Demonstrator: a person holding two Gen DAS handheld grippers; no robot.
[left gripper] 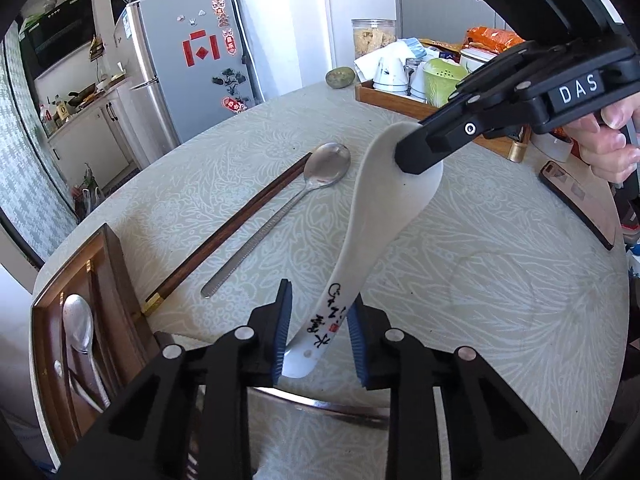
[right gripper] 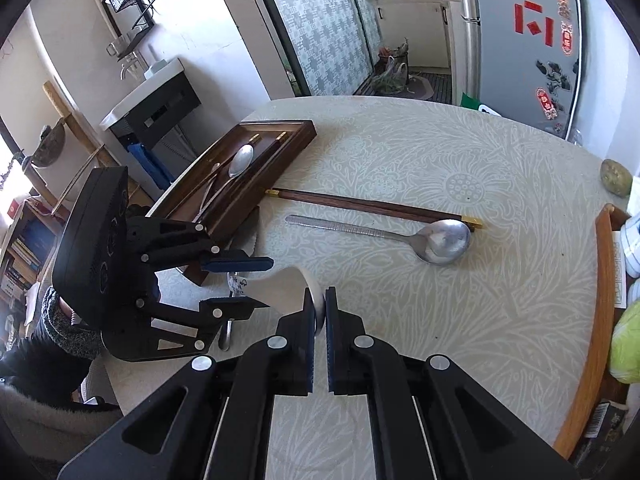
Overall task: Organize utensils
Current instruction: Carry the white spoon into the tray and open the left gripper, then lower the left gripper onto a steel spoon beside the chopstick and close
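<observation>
While the right gripper [right gripper: 320,312] clamps the bowl end of the white ceramic spoon [left gripper: 384,216], its blue-padded fingers pressed together on the rim, the spoon hangs in the air above the round table [left gripper: 460,280], tilted so that its inked handle slopes down toward the left gripper [left gripper: 320,332]. That gripper's fingers stand apart on either side of the handle; the left pad lies close against the handle's tip, but whether either pad truly touches it cannot be told from these views. Taking the spoon as the landmark, a metal spoon [left gripper: 292,208] lies flat on the patterned tablecloth just to its left in the left wrist view, bowl pointing away, and a pair of dark wooden chopsticks [left gripper: 236,232] with gold tips lies just beyond that, parallel to it. Farther left still, at the table's edge, sits a dark wooden utensil box [left gripper: 116,264], holding another metal spoon [left gripper: 78,322] and more chopsticks in its compartments. Behind the ceramic spoon, near the far side of the table, a light wooden tray [left gripper: 404,106] carries upturned cups and a green strainer.
</observation>
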